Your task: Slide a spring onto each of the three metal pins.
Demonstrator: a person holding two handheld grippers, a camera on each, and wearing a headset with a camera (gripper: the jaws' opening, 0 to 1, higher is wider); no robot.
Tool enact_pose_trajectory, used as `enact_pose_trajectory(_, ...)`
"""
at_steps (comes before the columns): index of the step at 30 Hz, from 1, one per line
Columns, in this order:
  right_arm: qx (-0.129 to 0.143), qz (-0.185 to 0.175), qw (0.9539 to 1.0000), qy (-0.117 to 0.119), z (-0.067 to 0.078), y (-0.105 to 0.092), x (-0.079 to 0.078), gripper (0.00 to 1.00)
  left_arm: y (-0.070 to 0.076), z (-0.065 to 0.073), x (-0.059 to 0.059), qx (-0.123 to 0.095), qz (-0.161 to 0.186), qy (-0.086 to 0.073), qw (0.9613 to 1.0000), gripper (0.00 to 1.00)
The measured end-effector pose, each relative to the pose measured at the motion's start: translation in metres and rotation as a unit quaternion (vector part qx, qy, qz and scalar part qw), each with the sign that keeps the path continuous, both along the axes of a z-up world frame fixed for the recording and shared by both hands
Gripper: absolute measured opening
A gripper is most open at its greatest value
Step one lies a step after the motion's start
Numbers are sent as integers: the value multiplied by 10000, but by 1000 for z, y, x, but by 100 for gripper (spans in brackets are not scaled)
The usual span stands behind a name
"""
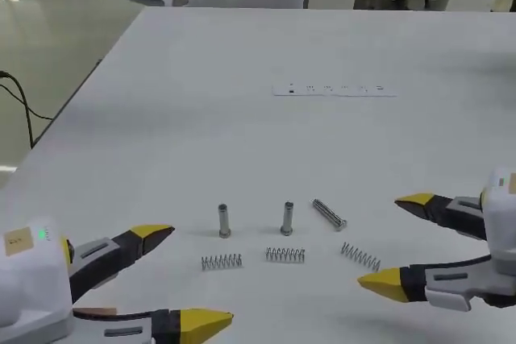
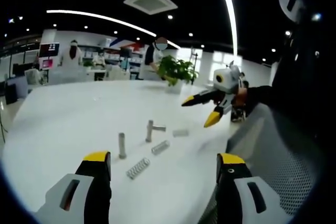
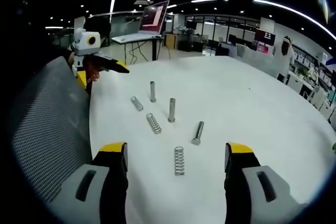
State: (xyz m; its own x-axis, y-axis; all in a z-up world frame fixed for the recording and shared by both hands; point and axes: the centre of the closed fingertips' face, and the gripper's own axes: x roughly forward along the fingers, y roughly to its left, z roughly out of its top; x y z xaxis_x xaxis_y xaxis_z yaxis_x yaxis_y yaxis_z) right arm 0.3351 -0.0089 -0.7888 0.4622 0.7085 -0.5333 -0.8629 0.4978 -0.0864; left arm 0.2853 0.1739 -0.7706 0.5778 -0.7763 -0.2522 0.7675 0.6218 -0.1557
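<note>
Left spring, middle spring and right spring lie loose on the white table. Just behind: left pin and middle pin upright, right pin on its side. Left gripper and right gripper flank them, jaws spread, empty.

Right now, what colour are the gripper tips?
Yellow, on both the left gripper and the right gripper; clearest in the head view.

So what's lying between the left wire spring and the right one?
A third small coiled wire spring, lying on the white table in front of the middle upright metal pin; the head view shows it.
</note>
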Motion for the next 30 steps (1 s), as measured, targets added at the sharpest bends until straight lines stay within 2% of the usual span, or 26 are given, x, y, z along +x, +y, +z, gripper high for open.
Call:
enact_pose_trajectory(5, -12, 58, 9999, -98, 9, 3, 8, 74, 0, 8, 0, -3, 18, -66, 10000, 79)
enact_pose_trajectory(13, -93, 156, 9998, -115, 17, 11, 20, 69, -2, 21, 2, -58, 40, -185, 9998, 78)
enact_pose_trajectory(20, -173, 158, 9996, -166, 25, 18, 37, 65, -5, 31, 4, -14, 13, -282, 9996, 77)
enact_pose_trajectory(25, -332, 168, 9992, -127, 24, 22, 48, 61, -7, 35, 5, 59, 3, -322, 9995, 76)
enact_pose_trajectory(27, -399, 140, 9991, -83, 23, 23, 53, 58, -7, 37, 6, 24, 9, -354, 9994, 75)
enact_pose_trajectory(30, -490, 91, 9988, 11, 18, 25, 59, 55, -6, 35, 7, -33, 42, -303, 9995, 75)
